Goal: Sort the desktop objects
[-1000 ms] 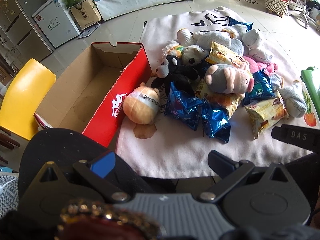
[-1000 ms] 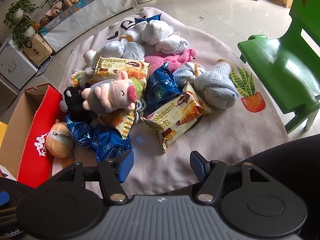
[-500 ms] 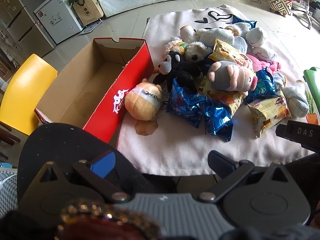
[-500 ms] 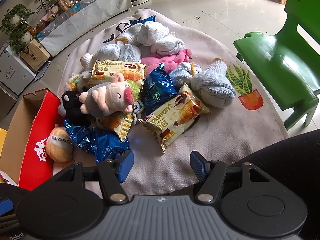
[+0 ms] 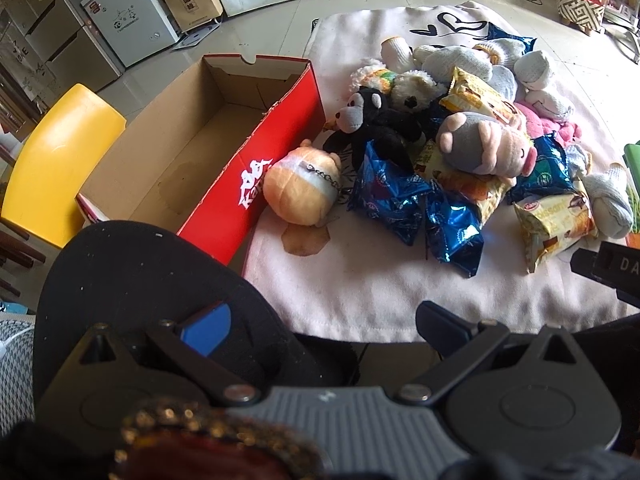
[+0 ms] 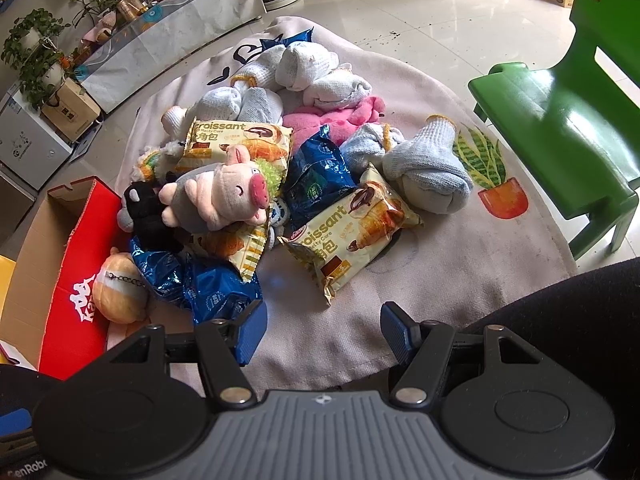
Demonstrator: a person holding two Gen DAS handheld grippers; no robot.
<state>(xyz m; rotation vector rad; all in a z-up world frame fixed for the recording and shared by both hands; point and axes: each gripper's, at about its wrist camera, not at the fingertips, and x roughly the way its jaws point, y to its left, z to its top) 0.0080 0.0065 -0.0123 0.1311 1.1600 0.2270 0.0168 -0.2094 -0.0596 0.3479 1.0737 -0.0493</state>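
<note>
A pile lies on a pale pink blanket (image 5: 360, 280): a pig plush (image 6: 224, 196), a black monkey plush (image 5: 372, 120), a round orange plush (image 5: 300, 192), blue snack bags (image 6: 216, 292), croissant packs (image 6: 352, 244), rolled socks (image 6: 428, 176) and a pink plush (image 6: 340, 116). An open red shoe box (image 5: 256, 168) stands left of the pile, touching the orange plush, with nothing visible in it. My left gripper (image 5: 324, 326) hangs open over the blanket's near edge. My right gripper (image 6: 322, 330) is open too, just short of the blue bags and the nearest croissant pack.
A green chair (image 6: 560, 120) stands right of the blanket and a yellow chair (image 5: 52, 160) left of the box. The person's dark-clad legs (image 5: 140, 280) fill the near corners. A white mini fridge (image 5: 128, 16) and potted plants line the far wall.
The left wrist view has tipped a little, so the box and pile sit slightly higher in the picture. The right view is almost unchanged. Both grippers stay open and no object has moved.
</note>
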